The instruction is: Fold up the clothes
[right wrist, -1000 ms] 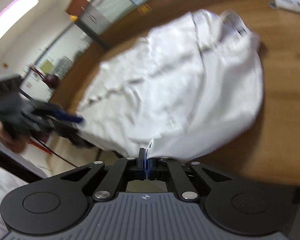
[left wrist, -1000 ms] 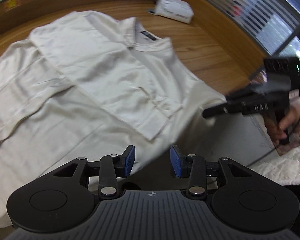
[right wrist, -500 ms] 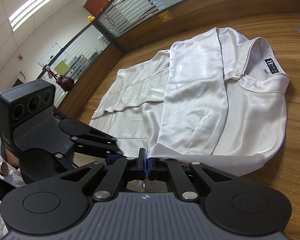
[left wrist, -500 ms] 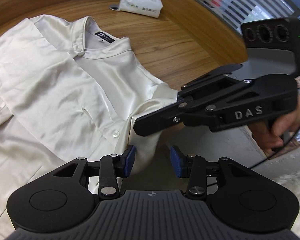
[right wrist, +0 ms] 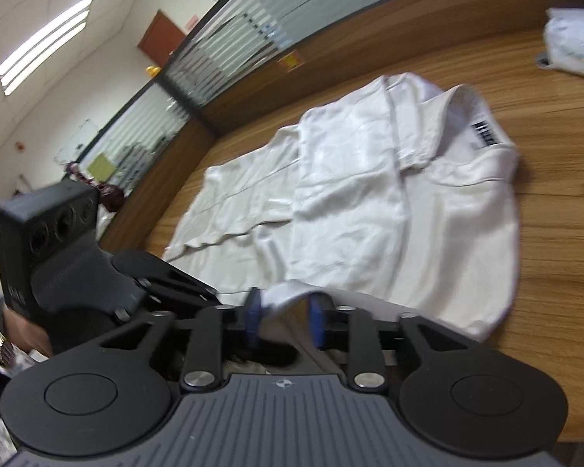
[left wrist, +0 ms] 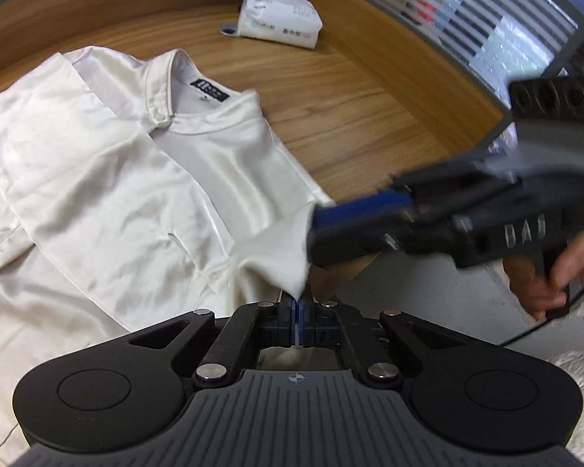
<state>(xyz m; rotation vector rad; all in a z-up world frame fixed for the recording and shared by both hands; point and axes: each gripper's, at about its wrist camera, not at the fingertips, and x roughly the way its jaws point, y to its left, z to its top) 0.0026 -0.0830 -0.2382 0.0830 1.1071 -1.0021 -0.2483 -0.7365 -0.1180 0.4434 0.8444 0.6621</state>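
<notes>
The shirt [left wrist: 109,194] lies on the tabletop [left wrist: 370,101], collar toward the far edge. One side panel is already folded in over the front. The near corner by the tabletop edge is raised off the surface. Judged from this layout, the fold is at an early stage: the other side and the lengthwise folds remain to be done.

Left tool [left wrist: 296,313]: jaws have just been closing and now stand together, clamped on the raised shirt corner. The fabric runs up from between the pads.

Right tool [right wrist: 284,317]: jaws have just been opening and now stand partly apart. The same shirt corner [right wrist: 288,295] lies between the pads, but neither pad presses on it. The grip appears to be passing from right to left.

A white packet [left wrist: 280,19] rests on the tabletop beyond the collar, well apart from the shirt.
</notes>
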